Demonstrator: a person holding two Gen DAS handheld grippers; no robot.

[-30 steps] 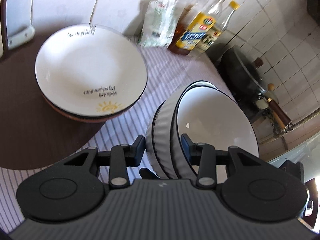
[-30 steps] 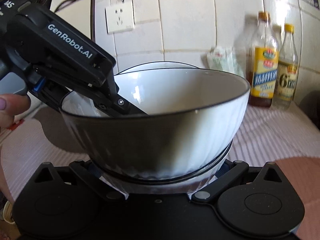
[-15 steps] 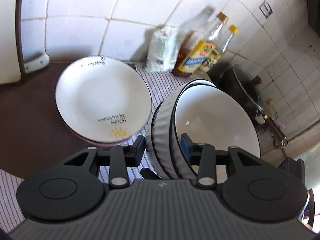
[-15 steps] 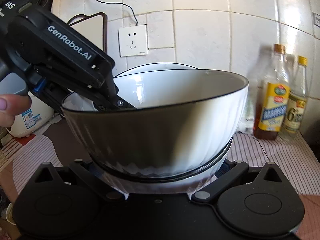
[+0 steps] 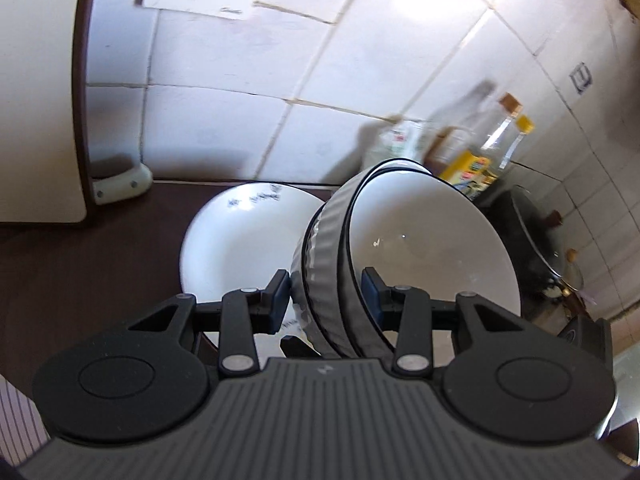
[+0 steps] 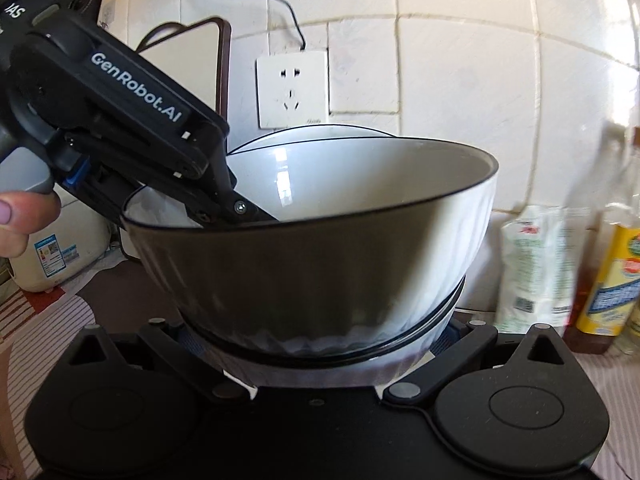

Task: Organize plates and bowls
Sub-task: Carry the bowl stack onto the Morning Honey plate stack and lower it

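Two nested white ribbed bowls with black rims [image 5: 424, 248] are held in the air. My left gripper [image 5: 326, 300] is shut on their rim, one finger inside and one outside. My right gripper [image 6: 316, 344] is shut on the base of the lower bowl [image 6: 320, 272]; its fingertips are hidden under it. The left gripper also shows in the right wrist view [image 6: 236, 208], clamping the rim. A white plate with lettering [image 5: 240, 248] lies below and behind the bowls on a dark mat [image 5: 80, 272]; its rim shows behind the bowls in the right wrist view [image 6: 312, 132].
Oil bottles [image 5: 492, 152] and a white bag [image 5: 396, 144] stand against the tiled wall; they also show at the right in the right wrist view [image 6: 612, 280]. A black wok [image 5: 536, 232] sits at the right. A wall socket [image 6: 292, 88] and a white appliance [image 6: 60, 256] are behind.
Both grippers have lifted the nested bowls higher and toward the plate; the plate now lies farther below, partly behind the bowls. Both grips are unchanged.
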